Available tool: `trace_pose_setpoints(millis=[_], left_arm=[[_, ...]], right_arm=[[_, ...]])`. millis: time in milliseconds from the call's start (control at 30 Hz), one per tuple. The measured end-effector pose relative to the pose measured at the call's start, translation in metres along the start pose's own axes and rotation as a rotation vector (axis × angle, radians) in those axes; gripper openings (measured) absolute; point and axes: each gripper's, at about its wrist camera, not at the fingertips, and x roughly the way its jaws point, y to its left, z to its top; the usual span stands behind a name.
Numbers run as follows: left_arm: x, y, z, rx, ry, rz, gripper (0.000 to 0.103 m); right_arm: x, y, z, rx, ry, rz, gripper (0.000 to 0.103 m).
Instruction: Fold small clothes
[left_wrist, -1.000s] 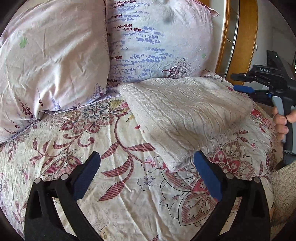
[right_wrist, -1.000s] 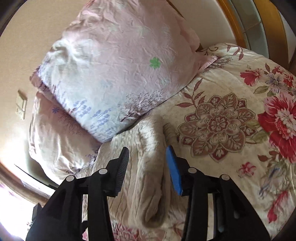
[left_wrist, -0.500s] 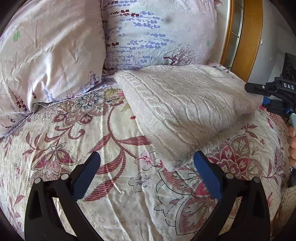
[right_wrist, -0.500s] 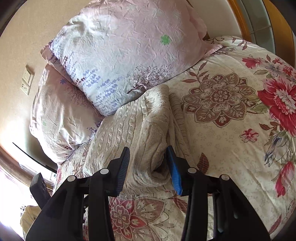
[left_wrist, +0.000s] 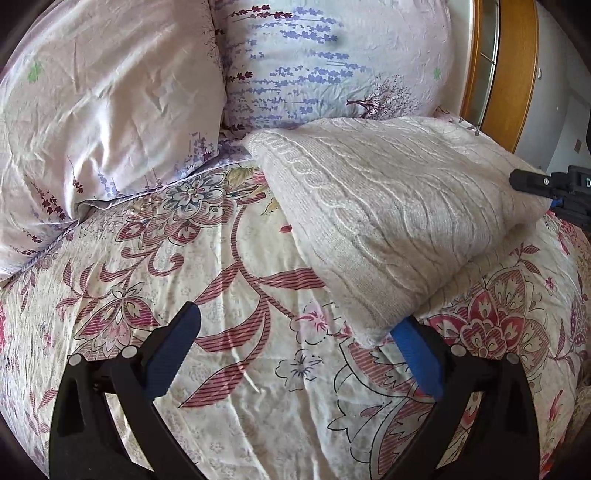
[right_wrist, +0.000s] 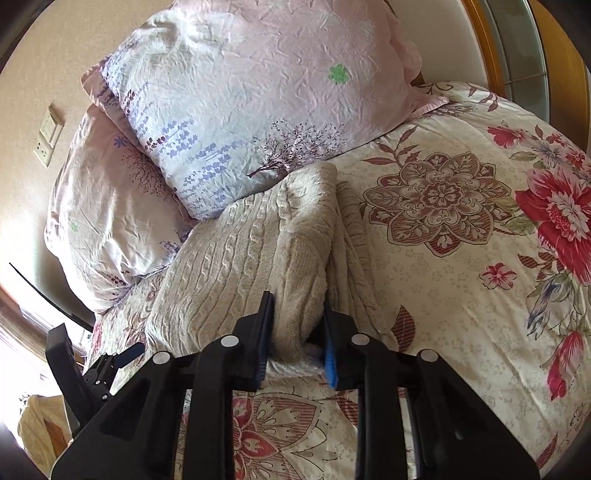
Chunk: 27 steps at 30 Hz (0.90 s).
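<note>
Floral bedspread (left_wrist: 229, 398); folded sweater (right_wrist: 229, 273) pinched by right gripper (right_wrist: 297, 339); left gripper (left_wrist: 299, 354) wide, beside its corner

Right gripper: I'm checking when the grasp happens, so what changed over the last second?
The right gripper advanced onto the cream knit sweater's folded edge and closed on it. The left gripper stayed open near the sweater's corner. The pillows did not move.
</note>
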Motion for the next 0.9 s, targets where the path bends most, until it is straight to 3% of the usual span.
trace_pose_setpoints(millis=[233, 367, 700, 900], left_arm=[[-0.008, 0.003, 0.005, -0.02, -0.041, 0.015, 0.1], [-0.012, 0.002, 0.005, -0.017, -0.057, 0.025, 0.1], [-0.005, 0.006, 0.0, -0.041, -0.005, 0.011, 0.101], [0.003, 0.024, -0.005, -0.178, 0.071, -0.034, 0.1]], right_arm=[[-0.022, 0.006, 0.006, 0.007, -0.09, 0.05, 0.013], [-0.027, 0.012, 0.005, -0.015, -0.107, 0.013, 0.012], [0.0, -0.013, -0.011, 0.023, 0.008, -0.124, 0.012], [0.005, -0.008, -0.022, -0.011, 0.046, -0.153, 0.012]])
